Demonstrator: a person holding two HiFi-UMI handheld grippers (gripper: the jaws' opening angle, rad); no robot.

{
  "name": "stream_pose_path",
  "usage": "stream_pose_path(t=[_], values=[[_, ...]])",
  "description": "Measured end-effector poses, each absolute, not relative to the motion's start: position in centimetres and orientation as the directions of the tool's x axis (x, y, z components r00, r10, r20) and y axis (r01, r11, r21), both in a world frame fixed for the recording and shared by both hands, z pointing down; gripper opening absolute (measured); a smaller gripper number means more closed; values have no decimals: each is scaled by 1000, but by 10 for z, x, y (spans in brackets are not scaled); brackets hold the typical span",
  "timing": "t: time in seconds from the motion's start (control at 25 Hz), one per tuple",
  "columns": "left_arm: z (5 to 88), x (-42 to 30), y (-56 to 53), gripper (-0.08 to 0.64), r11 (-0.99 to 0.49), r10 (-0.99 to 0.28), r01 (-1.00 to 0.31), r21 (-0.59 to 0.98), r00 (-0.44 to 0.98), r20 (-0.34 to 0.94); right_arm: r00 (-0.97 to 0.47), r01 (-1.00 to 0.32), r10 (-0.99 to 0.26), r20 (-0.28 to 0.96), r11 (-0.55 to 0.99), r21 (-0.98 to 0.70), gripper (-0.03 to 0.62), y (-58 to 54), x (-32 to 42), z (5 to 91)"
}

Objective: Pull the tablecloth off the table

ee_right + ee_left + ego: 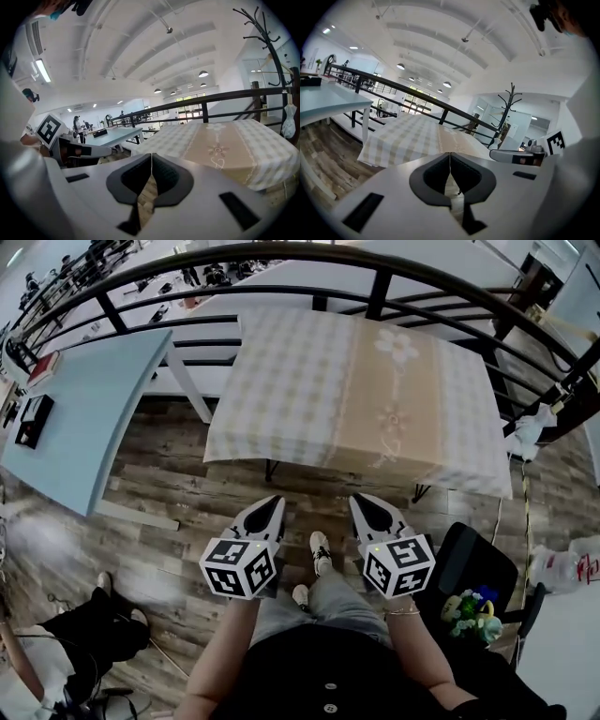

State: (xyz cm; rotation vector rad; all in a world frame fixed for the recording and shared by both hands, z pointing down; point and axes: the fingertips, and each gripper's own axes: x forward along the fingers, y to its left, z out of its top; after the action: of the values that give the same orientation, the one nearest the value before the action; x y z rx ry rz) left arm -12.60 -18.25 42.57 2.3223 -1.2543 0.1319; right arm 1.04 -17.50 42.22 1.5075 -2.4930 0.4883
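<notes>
I have both claws held low in front of the person's body, side by side over the wooden floor [187, 521]. The left claw [275, 502] is clenched: in its own view the two dark pads of the left claw [449, 155] meet along one thin line and nothing is between them. The right claw [357, 502] is clenched too. Seen in its own view, the right claw [151, 156] shows the same closed seam and holds nothing.

The tablecloth [356, 390] lies spread ahead of both claws and apart from them, touched by neither. It is pale checked cloth with a beige band down the middle that carries a flower pattern. Its near hem hangs down the side facing the claws. The bench [269, 469] beneath it shows only its dark legs below that hem. From the left claw the tablecloth [412, 136] sits ahead and slightly left. From the right claw the tablecloth [225, 145] sits ahead and to the right.

Beyond the cloth, on the far side from the claws, runs a dark curved railing [375, 282]. Left of the left claw stands a second bench [94, 409] with a light blue top. The person's shoes [321, 552] show on the floor between the two claws.
</notes>
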Motion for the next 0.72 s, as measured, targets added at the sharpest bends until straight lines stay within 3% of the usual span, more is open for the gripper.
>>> stream_pose_path(t=[0.48, 0.6, 0.72], values=[[487, -112, -284, 15, -293, -712, -744, 600, 589, 383, -538, -837, -720, 438, 397, -376, 31, -266, 25, 485], [504, -106, -300, 15, -248, -696, -732, 634, 590, 409, -527, -842, -708, 470, 359, -404, 98, -281, 29, 503], [520, -104, -317, 16, -209, -686, -735, 645, 580, 439, -527, -832, -702, 479, 308, -462, 111, -294, 33, 517]])
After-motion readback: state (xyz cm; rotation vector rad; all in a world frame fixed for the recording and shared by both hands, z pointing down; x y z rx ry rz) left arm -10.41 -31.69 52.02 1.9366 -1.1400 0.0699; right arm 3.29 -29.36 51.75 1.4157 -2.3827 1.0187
